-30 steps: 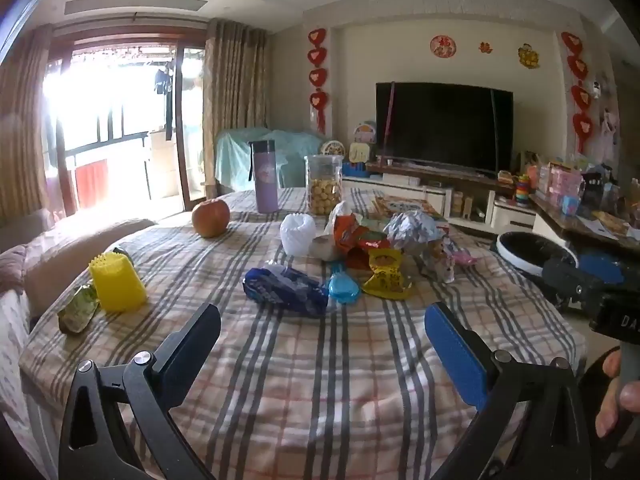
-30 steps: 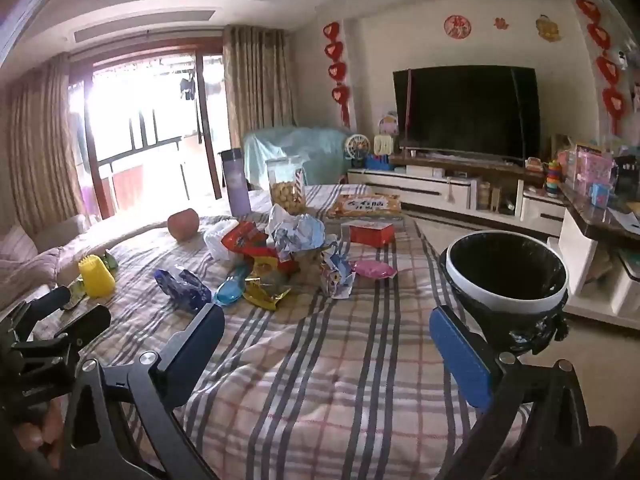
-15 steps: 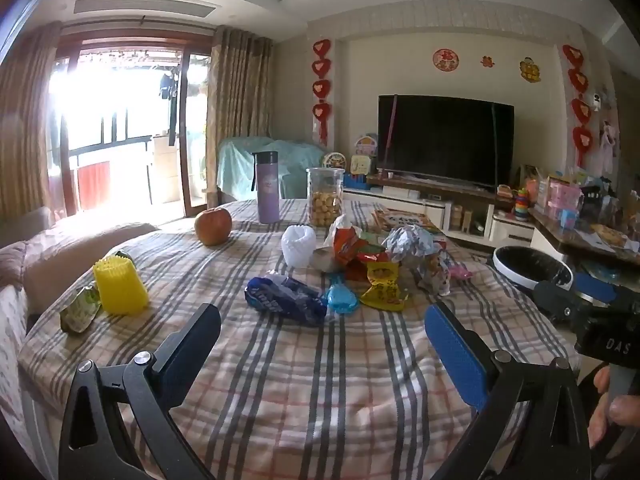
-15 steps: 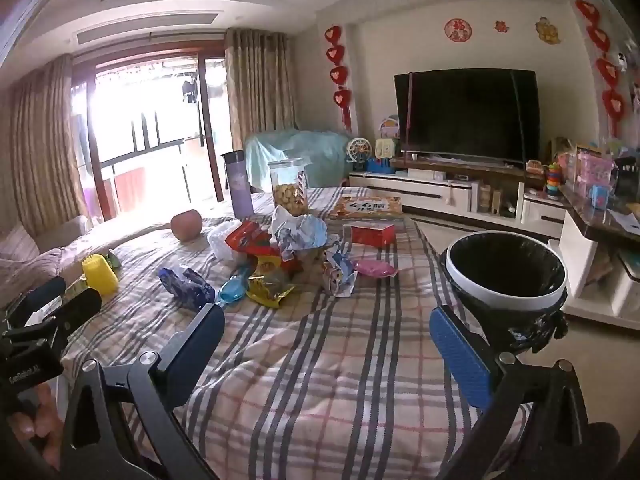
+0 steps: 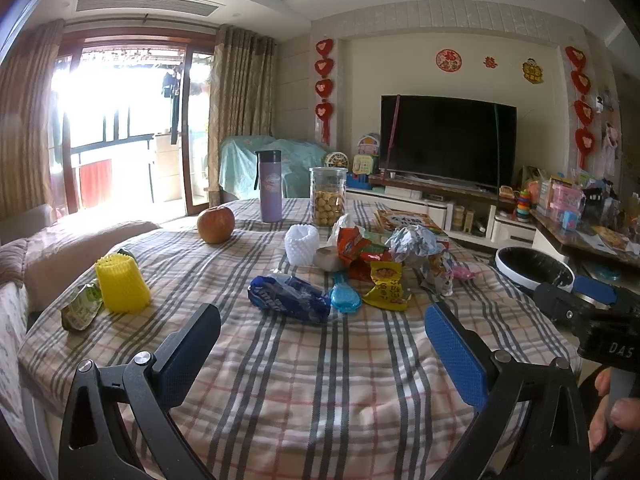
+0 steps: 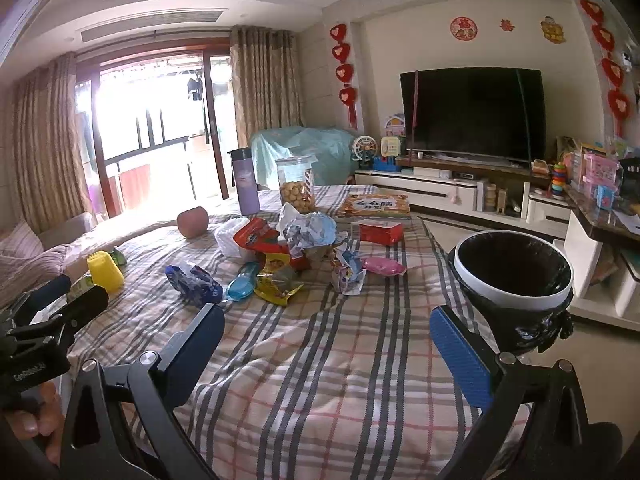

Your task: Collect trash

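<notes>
Both of your tools have tipped up and drawn back a little over the last second, so the plaid-clothed surface (image 5: 320, 380) now sits lower in each view; nothing on it has shifted and no trash is collected yet. Your left tool (image 5: 320, 354) is spread wide and holds nothing, and your right tool (image 6: 326, 354) is the same, both hovering over the near edge, well short of the litter.

Nearest, count one crumpled blue foil snack bag (image 5: 288, 298), one light-blue plastic blister shell (image 5: 345, 298) and one yellow crinkled wrapper (image 5: 386, 286). To the left stand one yellow ribbed plastic cup (image 5: 120, 284) and one green flattened pouch (image 5: 80, 308). Behind the blue bag: one white foam fruit net (image 5: 301, 242), one red torn chip bag (image 5: 356, 246), one ball of crumpled paper (image 5: 412, 242), one pink packet (image 6: 383, 266). Farther off: one apple (image 5: 216, 224), one purple flask (image 5: 270, 192), one clear biscuit jar (image 5: 328, 196). The white-rimmed, black-lined bin (image 6: 514, 272) waits just beside the surface's right edge.
</notes>
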Action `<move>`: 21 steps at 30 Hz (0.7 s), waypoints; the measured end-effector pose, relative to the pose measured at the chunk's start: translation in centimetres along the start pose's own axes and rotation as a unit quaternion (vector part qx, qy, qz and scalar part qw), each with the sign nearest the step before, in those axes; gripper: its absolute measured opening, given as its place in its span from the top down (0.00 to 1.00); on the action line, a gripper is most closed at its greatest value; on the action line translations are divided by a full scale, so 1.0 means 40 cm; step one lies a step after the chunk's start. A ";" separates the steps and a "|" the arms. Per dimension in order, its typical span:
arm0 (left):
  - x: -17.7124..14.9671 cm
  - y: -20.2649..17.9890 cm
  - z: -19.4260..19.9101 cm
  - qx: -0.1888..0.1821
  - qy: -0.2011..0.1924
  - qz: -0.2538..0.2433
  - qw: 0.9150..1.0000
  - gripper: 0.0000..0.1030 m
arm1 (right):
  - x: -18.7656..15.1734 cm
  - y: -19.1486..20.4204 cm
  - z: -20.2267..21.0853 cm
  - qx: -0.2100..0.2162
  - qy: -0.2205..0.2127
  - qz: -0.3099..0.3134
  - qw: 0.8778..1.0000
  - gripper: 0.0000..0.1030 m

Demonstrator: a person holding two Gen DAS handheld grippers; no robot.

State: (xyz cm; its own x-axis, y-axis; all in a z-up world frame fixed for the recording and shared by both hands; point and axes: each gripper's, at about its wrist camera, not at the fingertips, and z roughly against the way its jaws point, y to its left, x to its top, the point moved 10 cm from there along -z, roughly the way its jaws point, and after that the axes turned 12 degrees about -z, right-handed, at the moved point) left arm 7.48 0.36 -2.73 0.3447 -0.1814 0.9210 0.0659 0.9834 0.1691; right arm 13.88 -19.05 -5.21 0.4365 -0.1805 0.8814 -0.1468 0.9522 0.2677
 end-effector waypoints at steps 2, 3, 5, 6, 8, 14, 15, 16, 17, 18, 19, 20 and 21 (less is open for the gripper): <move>0.000 0.001 0.000 0.000 0.000 0.000 1.000 0.01 | 0.001 0.000 0.000 0.001 0.000 -0.001 1.000 0.00; 0.000 0.000 0.000 -0.001 0.000 0.000 1.000 0.01 | 0.001 0.001 0.000 0.001 0.000 0.000 1.000 0.00; -0.001 0.000 0.000 0.000 -0.001 0.000 1.000 0.01 | 0.001 0.002 0.000 0.002 0.000 -0.002 1.000 0.00; -0.001 0.000 0.000 0.000 0.000 0.000 1.000 0.01 | 0.001 0.002 0.001 0.003 0.000 -0.002 1.000 0.00; 0.000 0.001 0.000 0.000 -0.001 0.000 1.000 0.01 | 0.002 0.003 0.003 0.005 -0.002 -0.003 1.000 0.00; -0.001 0.001 -0.002 -0.001 -0.001 0.000 1.000 0.01 | 0.006 0.006 0.002 0.008 -0.002 -0.006 1.000 0.00; 0.000 0.001 -0.003 -0.001 -0.001 0.000 1.000 0.01 | 0.007 0.004 0.004 0.008 -0.002 -0.007 1.000 0.00; 0.000 0.001 -0.003 -0.001 -0.001 0.000 1.000 0.01 | 0.007 0.004 0.003 0.008 -0.002 -0.007 1.000 0.00; 0.000 0.001 -0.003 -0.001 -0.001 0.000 1.000 0.01 | 0.007 0.005 0.003 0.008 -0.002 -0.007 1.000 0.00; 0.000 0.001 -0.004 -0.002 -0.001 0.000 1.000 0.01 | 0.006 0.004 0.004 0.008 -0.002 -0.006 1.000 0.00; 0.000 0.001 -0.004 -0.002 -0.001 0.000 1.000 0.01 | 0.006 0.005 0.003 0.009 -0.002 -0.007 1.000 0.00; -0.001 0.001 -0.003 -0.001 -0.001 0.000 1.000 0.01 | 0.006 0.005 0.003 0.010 -0.001 -0.007 1.000 0.00; -0.001 0.001 -0.003 -0.001 -0.001 0.000 1.000 0.01 | 0.005 0.004 0.004 0.010 -0.001 -0.008 1.000 0.00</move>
State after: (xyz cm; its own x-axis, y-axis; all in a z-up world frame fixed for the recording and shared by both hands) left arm 7.59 0.39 -2.81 0.3430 -0.1807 0.9218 0.0678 0.9835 0.1675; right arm 13.82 -18.97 -4.92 0.4370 -0.1962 0.8778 -0.1579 0.9440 0.2897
